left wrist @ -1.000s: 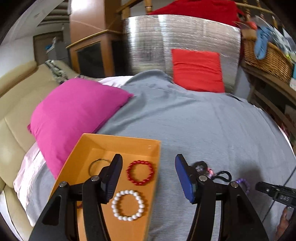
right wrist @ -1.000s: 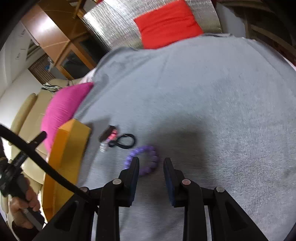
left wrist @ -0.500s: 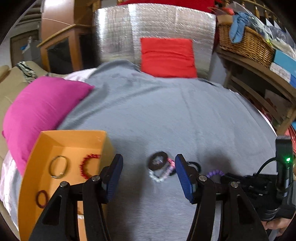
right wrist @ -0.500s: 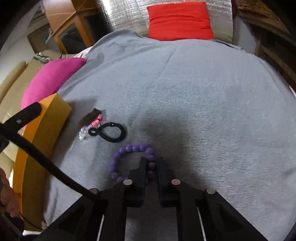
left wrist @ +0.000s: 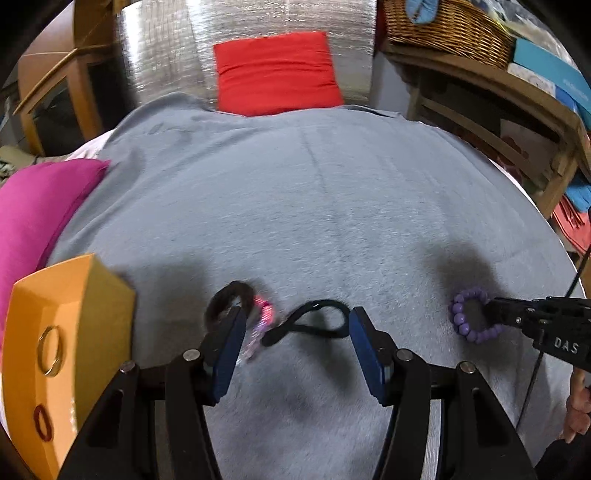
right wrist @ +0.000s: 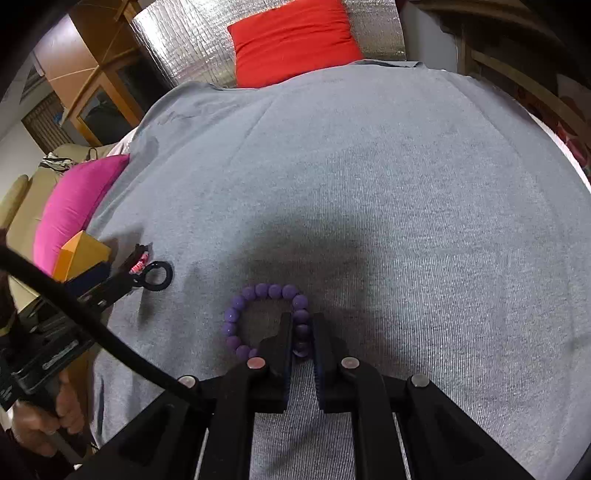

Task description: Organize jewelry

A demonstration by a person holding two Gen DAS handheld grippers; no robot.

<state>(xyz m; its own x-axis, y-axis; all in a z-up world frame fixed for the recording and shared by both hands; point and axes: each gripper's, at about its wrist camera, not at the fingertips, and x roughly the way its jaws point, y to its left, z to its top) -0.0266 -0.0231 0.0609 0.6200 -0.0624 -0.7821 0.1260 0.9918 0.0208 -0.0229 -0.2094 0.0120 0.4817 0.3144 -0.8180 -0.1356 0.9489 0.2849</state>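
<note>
On the grey blanket [left wrist: 332,206], my left gripper [left wrist: 295,321] stands open over a black loop hair tie [left wrist: 314,321], which lies between its blue pads [left wrist: 365,343] untouched. Just left of it lie a dark fuzzy ring [left wrist: 227,297] and a pink and clear bead bracelet [left wrist: 264,319]. My right gripper [right wrist: 303,321] is shut on the right side of a purple bead bracelet [right wrist: 258,290], which lies on the blanket. The orange box [left wrist: 74,295] at the left holds a gold ring [left wrist: 50,350] and a dark red bracelet [left wrist: 41,422].
A pink pillow [left wrist: 33,214] lies behind the box and a red cushion [left wrist: 277,74] leans on a silver panel at the far end. Wooden shelves with a wicker basket [left wrist: 450,29] stand to the right. A black cable [right wrist: 92,325] crosses the right wrist view.
My left gripper has swung right and down from above the orange box to over the black hair tie, still open. My right gripper has closed on the purple bracelet.
</note>
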